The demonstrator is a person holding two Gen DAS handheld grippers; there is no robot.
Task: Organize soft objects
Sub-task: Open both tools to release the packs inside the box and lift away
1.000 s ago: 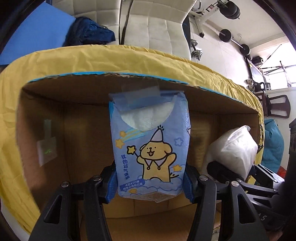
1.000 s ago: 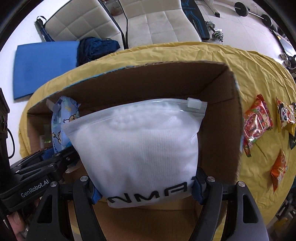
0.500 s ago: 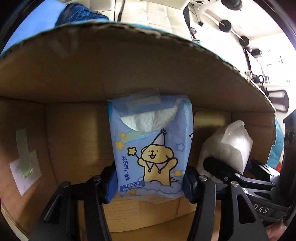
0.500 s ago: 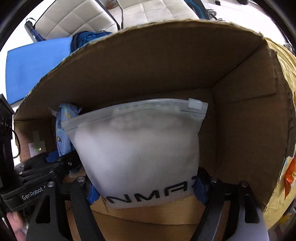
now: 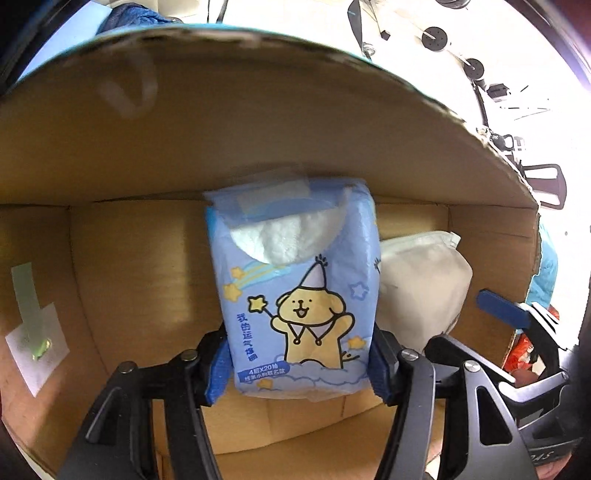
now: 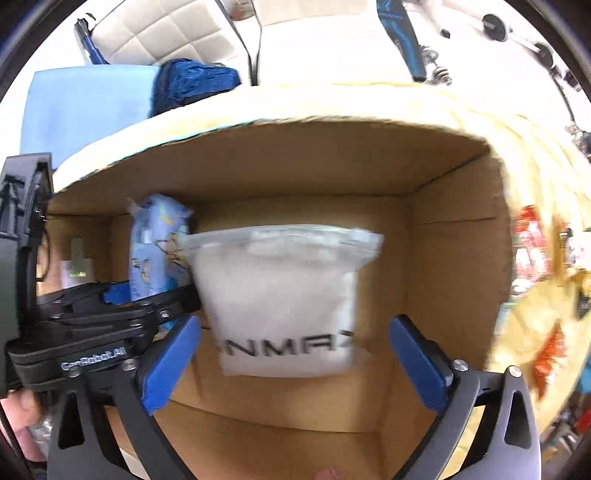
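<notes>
My left gripper [image 5: 299, 363] is shut on a blue tissue pack [image 5: 295, 291] with a yellow cartoon dog, held upright inside the cardboard box [image 5: 221, 147]. A white zip bag [image 6: 284, 295] printed with black letters stands on the box floor. My right gripper [image 6: 295, 354] is open, its blue pads on either side of the bag's lower part and apart from it. The bag also shows in the left wrist view [image 5: 421, 284], right of the tissue pack. The tissue pack shows in the right wrist view [image 6: 155, 243], left of the bag.
The box sits on a yellow cloth [image 6: 332, 103]. Snack packets [image 6: 532, 240] lie on the cloth right of the box. A label and green tape [image 5: 33, 332] stick to the box's left wall. White chairs [image 6: 166, 33] stand behind.
Both grippers went down into the box. My right gripper opened and let go of the white bag, which now rests on the box floor. My left gripper still holds the tissue pack.
</notes>
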